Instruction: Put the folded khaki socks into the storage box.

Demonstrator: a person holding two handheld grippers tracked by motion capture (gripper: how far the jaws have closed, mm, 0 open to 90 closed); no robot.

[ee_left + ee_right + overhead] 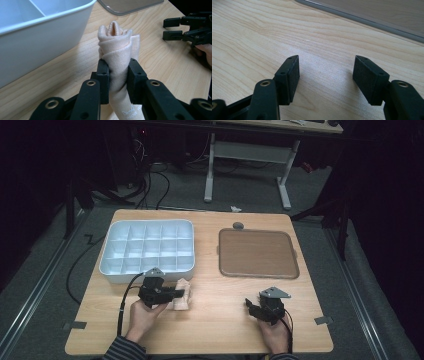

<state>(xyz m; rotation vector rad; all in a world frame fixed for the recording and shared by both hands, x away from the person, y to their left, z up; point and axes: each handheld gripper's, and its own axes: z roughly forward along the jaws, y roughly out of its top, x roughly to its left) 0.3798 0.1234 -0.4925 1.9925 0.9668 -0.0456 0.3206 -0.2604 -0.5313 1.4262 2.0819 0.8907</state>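
1. The white compartment box [147,249] is the landmark: it sits on the wooden counter [215,320] toward the far left, its grid of cells open to the top
2. Well to the right of the box lies a flat brown tray [258,253], with a small grey round object [238,225] just beyond the tray's far edge
3. Just in front of the box's near right corner lies the rolled peach cloth [182,294], close to the box wall but apart from it; nothing stands between cloth and box
4. The high view shows the whole layout and both hands coming in from the near edge; it leaves the grip on the cloth too small to read
5. The left gripper view shows what the high view cannot: the cloth [117,57] is a rolled bundle with its folded end pointing away, the white box wall [37,47] rising just to its left, and the other tool farther off at the right
6. The left tool [117,80] has its jaws closed narrowly on the cloth, both pads pressing into the roll
7. The right tool [325,75], well to the right of the box and in front of the tray, stands with its jaws wide apart over bare counter, holding nothing; the tray rim [362,17] crosses the top of its view
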